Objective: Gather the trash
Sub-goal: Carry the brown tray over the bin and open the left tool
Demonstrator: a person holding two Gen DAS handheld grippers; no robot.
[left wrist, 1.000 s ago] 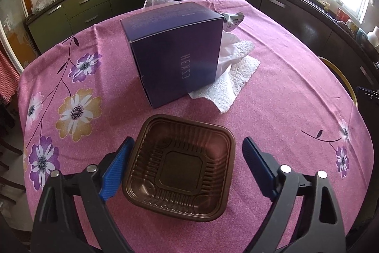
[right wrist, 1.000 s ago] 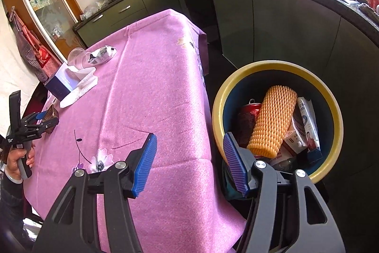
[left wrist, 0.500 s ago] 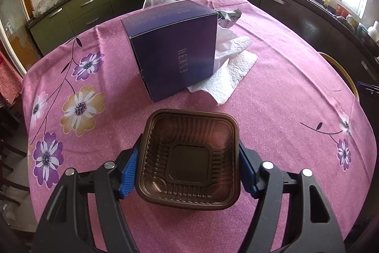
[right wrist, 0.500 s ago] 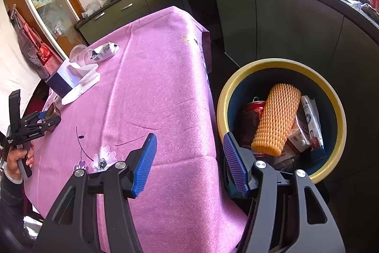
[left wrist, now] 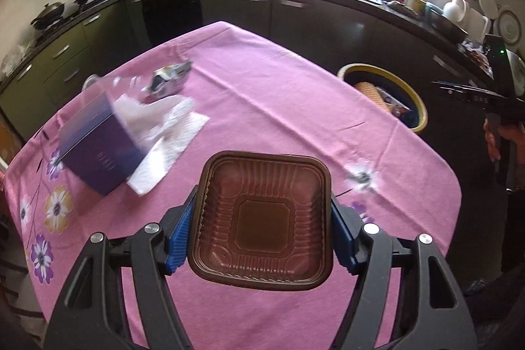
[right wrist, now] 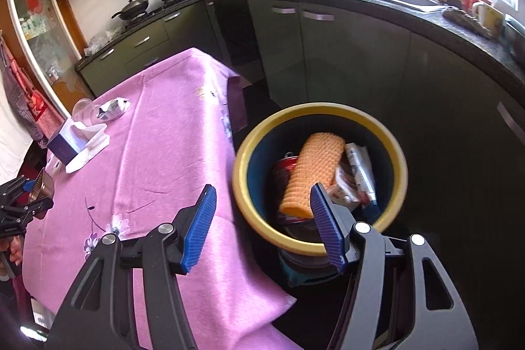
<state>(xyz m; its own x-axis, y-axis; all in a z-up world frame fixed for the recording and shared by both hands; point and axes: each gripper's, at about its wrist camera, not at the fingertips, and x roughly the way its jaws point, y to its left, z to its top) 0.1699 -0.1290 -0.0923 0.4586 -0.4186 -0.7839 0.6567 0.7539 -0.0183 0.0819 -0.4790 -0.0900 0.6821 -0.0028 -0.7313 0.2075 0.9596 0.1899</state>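
1. The table (left wrist: 279, 107), under a pink flowered cloth, is the landmark; everything below is placed against it.
2. The bin (right wrist: 398, 159), yellow-rimmed with a dark blue inside, stands on the floor just off the table's far right edge. It holds an orange foam net sleeve (right wrist: 311, 173), a red can (right wrist: 283, 169) and some printed packets (right wrist: 359, 173).
3. The purple box (left wrist: 95, 146) sits on the table's left side, with white tissue (left wrist: 164, 133) spilling from it. A clear cup (right wrist: 82, 110) and a crumpled wrapper (left wrist: 170, 79) lie just beyond it.
4. The brown tray (left wrist: 262, 218), empty, is lifted over the table's near edge, its open face tilted toward the camera.
5. The left gripper (left wrist: 262, 238) clamps the tray's two sides between its blue pads (left wrist: 180, 235).
6. The right gripper (right wrist: 262, 225) hangs over the table's right corner beside the bin, jaws wide apart and holding nothing.
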